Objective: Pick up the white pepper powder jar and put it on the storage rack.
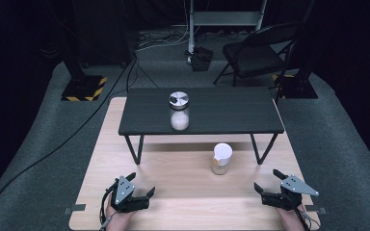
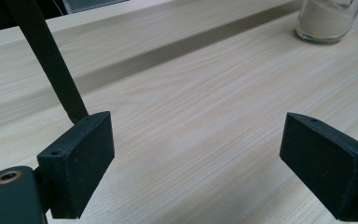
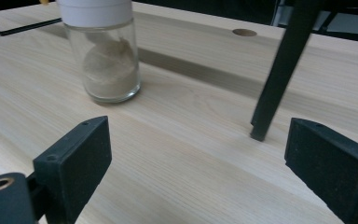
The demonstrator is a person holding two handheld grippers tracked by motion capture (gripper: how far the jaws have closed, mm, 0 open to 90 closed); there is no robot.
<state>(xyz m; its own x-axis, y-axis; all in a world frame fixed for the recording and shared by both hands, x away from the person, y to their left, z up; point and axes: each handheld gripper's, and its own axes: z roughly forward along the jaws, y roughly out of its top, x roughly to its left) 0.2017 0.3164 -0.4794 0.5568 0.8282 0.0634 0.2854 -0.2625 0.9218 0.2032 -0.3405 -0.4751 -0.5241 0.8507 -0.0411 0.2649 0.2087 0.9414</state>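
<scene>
Both claws — left claw (image 1: 134,193) and right claw (image 1: 271,189) — rest spread wide and empty at the counter's (image 1: 173,192) near edge. A white-capped jar (image 1: 221,158) stands ahead of the right claw; approaching it level, jaws straddling the glass, seems best.

— How was the light?
— Overhead and even on the pale desk (image 1: 125,192); the room around it fell to near black. The small dark table (image 1: 221,111) cast a soft shadow band beneath.
— Sharpness?
— The high view was soft and grainy. In the gripper views the wood grain was crisp, the far edges blurred.
</scene>
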